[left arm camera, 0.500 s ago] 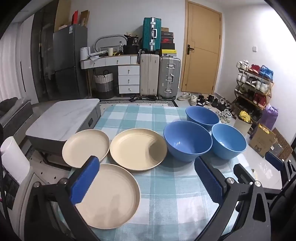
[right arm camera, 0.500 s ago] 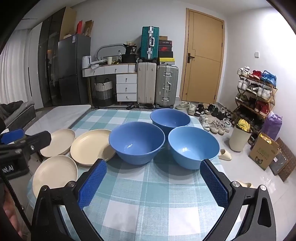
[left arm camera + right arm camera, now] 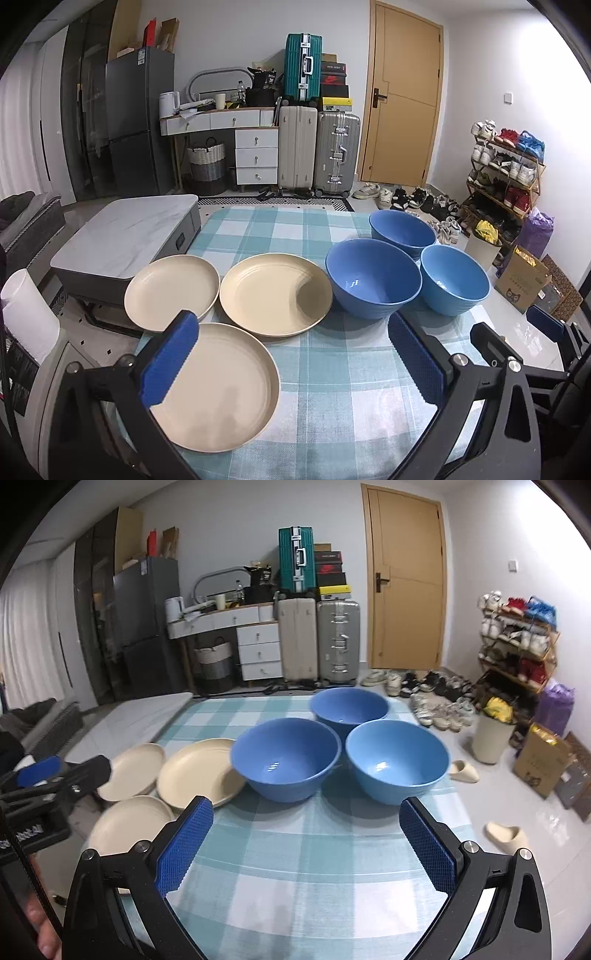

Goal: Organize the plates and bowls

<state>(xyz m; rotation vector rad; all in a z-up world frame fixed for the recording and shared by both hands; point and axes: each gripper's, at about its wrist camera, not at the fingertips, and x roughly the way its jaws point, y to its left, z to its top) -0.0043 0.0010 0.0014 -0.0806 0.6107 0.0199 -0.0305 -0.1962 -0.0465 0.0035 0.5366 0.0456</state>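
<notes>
Three cream plates lie on the checked tablecloth: a near one (image 3: 221, 387), a middle one (image 3: 275, 293) and a far left one (image 3: 171, 291). Three blue bowls stand to their right: a near left one (image 3: 373, 277), a near right one (image 3: 454, 278) and a far one (image 3: 402, 229). My left gripper (image 3: 291, 354) is open and empty above the near plate's right side. My right gripper (image 3: 304, 845) is open and empty in front of the near left bowl (image 3: 288, 757) and the near right bowl (image 3: 397, 760). The far bowl (image 3: 349, 707) stands behind them.
The tablecloth (image 3: 332, 373) covers a table; its right edge drops to the floor. A low marble table (image 3: 125, 232) stands to the left. Suitcases (image 3: 317, 151), a shoe rack (image 3: 506, 166) and slippers (image 3: 506, 836) are around. The left gripper shows in the right wrist view (image 3: 38, 771).
Both grippers have shifted slightly; the right wrist view is blurred from motion. Plates and bowls have not moved.
</notes>
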